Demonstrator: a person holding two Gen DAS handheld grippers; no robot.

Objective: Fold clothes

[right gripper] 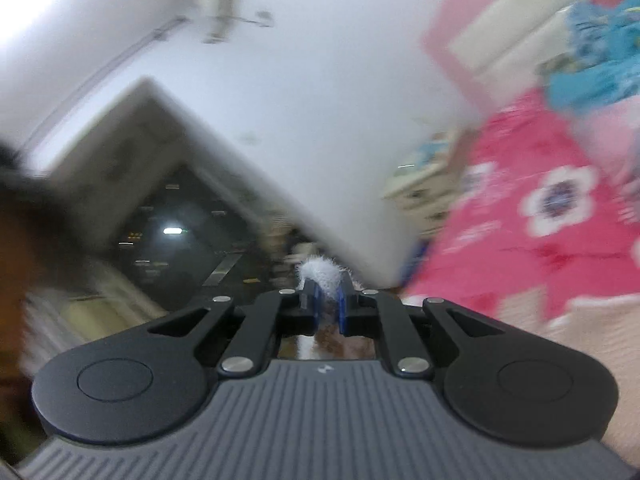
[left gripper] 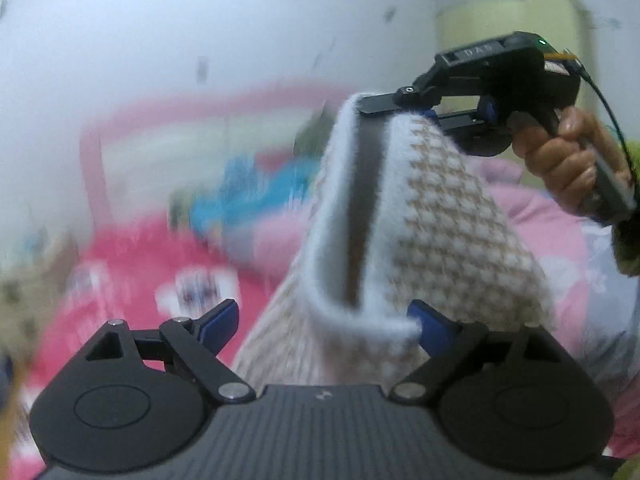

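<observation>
Right gripper [right gripper: 328,304] pinches fuzzy sweater [left gripper: 432,216]; left gripper [left gripper: 324,324] gapes wide, seemingly gripping nothing.

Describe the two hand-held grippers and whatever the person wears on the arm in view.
Both are matte black: ribbed grey body, round side discs, silver pivot pins, linkage arms, blue finger pads. The left hand-held gripper shows all this up close. The right hand-held gripper has a pistol-style handle, a green indicator light, embossed lettering too blurred to read, and a thin black cable. A fuzzy yellow-green sleeve covers the wrist.
</observation>
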